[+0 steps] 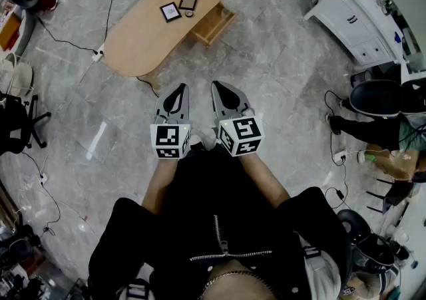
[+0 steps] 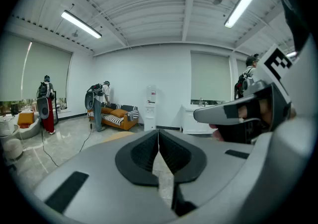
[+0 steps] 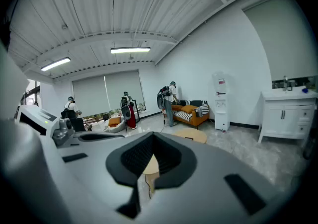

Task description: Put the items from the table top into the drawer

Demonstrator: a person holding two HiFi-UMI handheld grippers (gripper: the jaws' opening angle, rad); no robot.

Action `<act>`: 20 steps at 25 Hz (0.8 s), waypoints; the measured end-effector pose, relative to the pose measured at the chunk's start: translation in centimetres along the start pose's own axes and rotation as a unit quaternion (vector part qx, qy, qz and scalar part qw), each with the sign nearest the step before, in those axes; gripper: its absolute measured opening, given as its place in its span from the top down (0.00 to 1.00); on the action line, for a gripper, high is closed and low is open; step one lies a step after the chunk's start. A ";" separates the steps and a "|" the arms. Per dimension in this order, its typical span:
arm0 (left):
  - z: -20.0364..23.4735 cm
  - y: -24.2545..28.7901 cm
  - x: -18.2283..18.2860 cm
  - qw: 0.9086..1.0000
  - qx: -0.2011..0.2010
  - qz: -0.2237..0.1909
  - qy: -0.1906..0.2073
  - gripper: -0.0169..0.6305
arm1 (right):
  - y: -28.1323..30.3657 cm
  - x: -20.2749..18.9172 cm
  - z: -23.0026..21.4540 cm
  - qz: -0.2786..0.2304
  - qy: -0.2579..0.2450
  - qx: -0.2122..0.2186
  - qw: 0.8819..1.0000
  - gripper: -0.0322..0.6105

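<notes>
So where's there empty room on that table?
The light wooden oval table is bare over its whole near half, up to the white-faced black frame. Crowded: the dark-faced black frame end, beside the open wooden drawer.

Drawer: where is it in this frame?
In the head view the drawer stands pulled open at the right edge of the wooden table, top centre, just right of a dark frame lying on the tabletop.

Far centre: table (image 1: 143, 42) w/ left frame (image 1: 171, 11) & right frame (image 1: 188, 1) side by side on its right end, drawer (image 1: 214, 23) sticking out just right of them, cabinet (image 1: 346, 18) far right.
</notes>
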State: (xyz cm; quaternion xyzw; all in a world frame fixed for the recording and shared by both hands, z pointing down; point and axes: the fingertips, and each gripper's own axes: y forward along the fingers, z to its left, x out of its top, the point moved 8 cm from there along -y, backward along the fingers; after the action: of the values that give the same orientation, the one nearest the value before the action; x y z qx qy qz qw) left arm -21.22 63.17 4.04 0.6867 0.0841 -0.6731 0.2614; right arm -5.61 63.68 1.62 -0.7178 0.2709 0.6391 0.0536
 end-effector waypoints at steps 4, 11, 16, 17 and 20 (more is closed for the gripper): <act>0.6 0.5 0.3 1.000 0.000 -0.001 0.001 0.95 | 0.5 0.8 -0.3 -0.028 0.017 0.005 0.999 0.92; 2.4 0.7 0.2 1.000 0.000 -0.006 0.000 0.95 | 2.0 0.3 0.9 -0.020 -0.003 -0.011 1.000 0.92; 2.8 0.4 0.0 1.000 -0.003 -0.008 0.000 0.95 | 2.2 0.1 1.9 -0.017 -0.013 -0.010 1.000 0.92; 2.9 0.3 -0.1 1.000 -0.003 -0.008 0.000 0.95 | 2.2 0.1 2.1 -0.016 -0.015 -0.010 1.000 0.93; 2.7 0.1 -0.2 1.000 -0.005 -0.008 -0.001 0.95 | 2.1 0.0 2.3 -0.014 -0.017 -0.010 1.000 0.93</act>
State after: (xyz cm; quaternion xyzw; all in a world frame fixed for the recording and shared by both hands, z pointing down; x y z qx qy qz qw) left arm -23.62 61.87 4.39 0.6841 0.0930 -0.6752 0.2597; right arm -8.60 62.92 1.75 -0.7114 0.2534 0.6528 0.0604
